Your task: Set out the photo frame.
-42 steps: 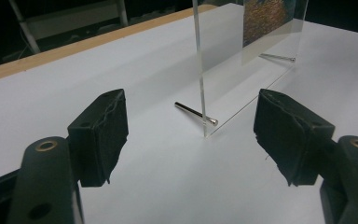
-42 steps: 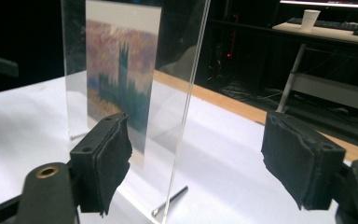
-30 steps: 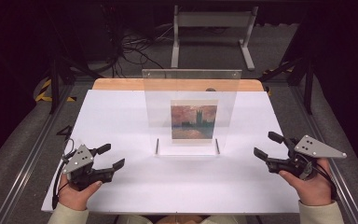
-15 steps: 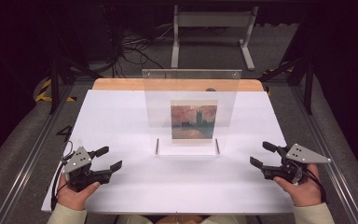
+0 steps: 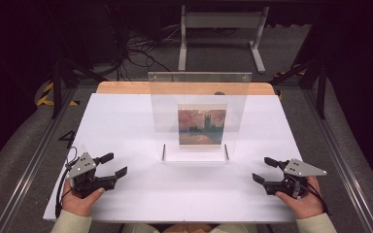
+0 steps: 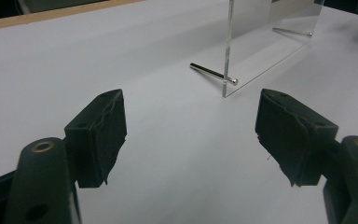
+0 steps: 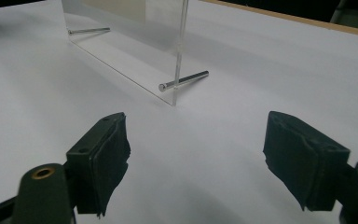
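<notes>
A clear acrylic frame (image 5: 197, 114) stands upright at the middle of the white table (image 5: 126, 126), resting on two metal pins (image 5: 163, 152). It holds a small reddish picture (image 5: 201, 126). My left gripper (image 5: 112, 165) rests low at the front left, jaws wide apart with nothing between them. In the left gripper view the frame's edge (image 6: 227, 51) and a pin (image 6: 212, 73) lie ahead. My right gripper (image 5: 264, 170) sits at the front right, open and empty. In the right gripper view the frame's corner (image 7: 179, 56) and a pin (image 7: 184, 80) are ahead.
A wooden board edge (image 5: 126, 87) runs along the table's back. Behind it stand a white metal stand (image 5: 221, 29) and loose cables (image 5: 145, 48) on the dark floor. Metal rails (image 5: 34, 160) flank the table.
The right gripper has moved down and toward the table's front, settling lower near the edge. The left gripper has shifted only slightly. Both stay open.
</notes>
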`<state>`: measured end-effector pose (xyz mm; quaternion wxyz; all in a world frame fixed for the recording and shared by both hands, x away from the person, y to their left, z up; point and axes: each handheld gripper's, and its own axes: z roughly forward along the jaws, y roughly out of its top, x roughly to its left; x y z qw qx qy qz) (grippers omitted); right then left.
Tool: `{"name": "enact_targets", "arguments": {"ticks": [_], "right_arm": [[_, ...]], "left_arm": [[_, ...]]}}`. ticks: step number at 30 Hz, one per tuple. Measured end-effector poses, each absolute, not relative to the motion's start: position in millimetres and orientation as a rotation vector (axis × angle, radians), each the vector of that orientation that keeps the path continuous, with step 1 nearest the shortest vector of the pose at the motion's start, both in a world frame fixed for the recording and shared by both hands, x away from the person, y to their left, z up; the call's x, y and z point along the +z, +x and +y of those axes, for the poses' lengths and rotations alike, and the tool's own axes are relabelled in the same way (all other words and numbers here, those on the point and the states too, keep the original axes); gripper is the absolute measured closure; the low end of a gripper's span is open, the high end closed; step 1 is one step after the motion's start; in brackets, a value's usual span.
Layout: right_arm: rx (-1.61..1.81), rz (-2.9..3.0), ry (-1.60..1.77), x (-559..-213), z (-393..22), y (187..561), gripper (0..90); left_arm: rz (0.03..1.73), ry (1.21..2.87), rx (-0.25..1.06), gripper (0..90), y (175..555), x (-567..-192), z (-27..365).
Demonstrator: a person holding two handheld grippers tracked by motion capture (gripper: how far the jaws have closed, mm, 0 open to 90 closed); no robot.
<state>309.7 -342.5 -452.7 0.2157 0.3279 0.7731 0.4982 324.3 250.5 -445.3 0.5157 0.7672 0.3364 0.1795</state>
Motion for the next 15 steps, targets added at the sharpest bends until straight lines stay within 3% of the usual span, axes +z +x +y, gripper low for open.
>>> {"name": "enact_targets", "arguments": {"ticks": [15], "right_arm": [[1.377,2.159,0.935,-453.4,-343.0,312.3,18.5]], "left_arm": [[0.812,1.858,0.429,25.4,325.2,-447.0,249.2]]}}
